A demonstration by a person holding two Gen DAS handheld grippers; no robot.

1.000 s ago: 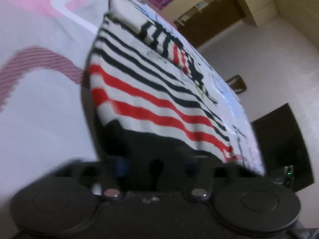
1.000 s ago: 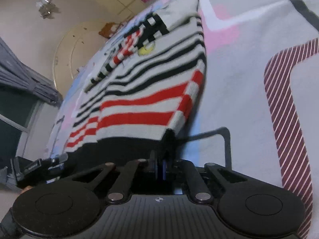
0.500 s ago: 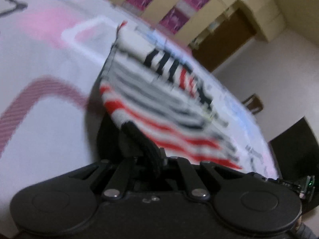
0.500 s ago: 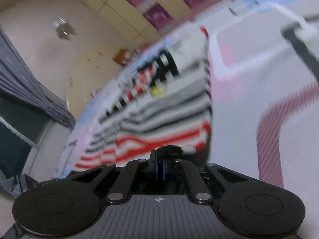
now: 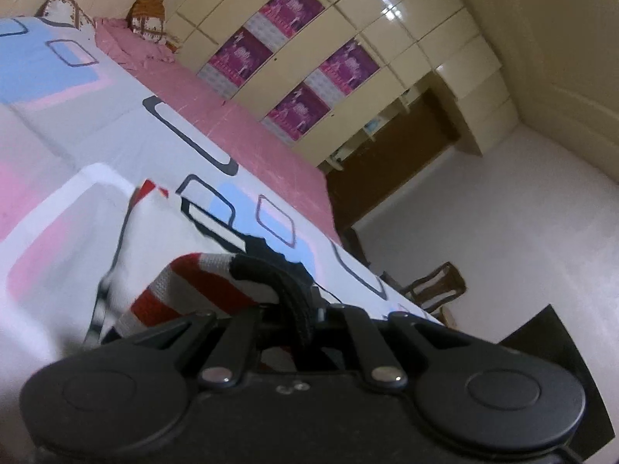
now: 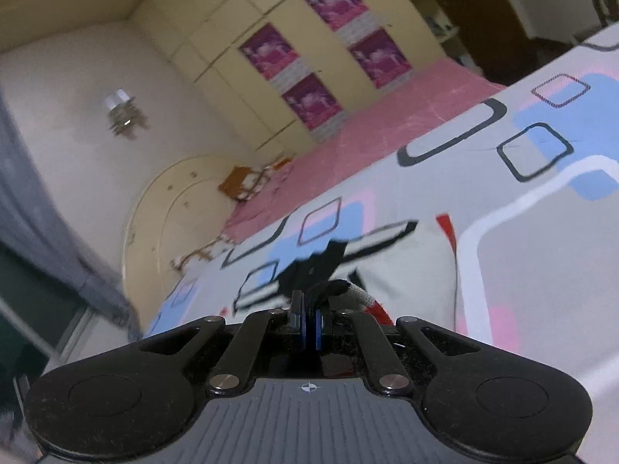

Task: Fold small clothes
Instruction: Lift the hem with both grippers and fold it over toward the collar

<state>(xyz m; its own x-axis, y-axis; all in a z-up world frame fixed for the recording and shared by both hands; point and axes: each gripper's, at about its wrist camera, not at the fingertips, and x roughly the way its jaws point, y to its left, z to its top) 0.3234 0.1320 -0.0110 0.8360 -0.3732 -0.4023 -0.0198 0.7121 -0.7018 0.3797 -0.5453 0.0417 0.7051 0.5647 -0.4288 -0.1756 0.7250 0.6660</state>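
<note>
Claws point(image 5: 305, 309) point(image 6: 307, 319) pinching striped garment point(image 5: 201, 290)

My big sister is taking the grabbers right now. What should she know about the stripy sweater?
Left gripper: shut on the striped sweater, pinching its black hem.
Right gripper: shut on the same hem, other corner.
The hem is lifted and carried over the sweater's body, which lies on the patterned bedsheet.
Done: both hem corners gripped and raised.
Left: lay the hem down near the collar end, let go, then probably finish the fold.
</note>
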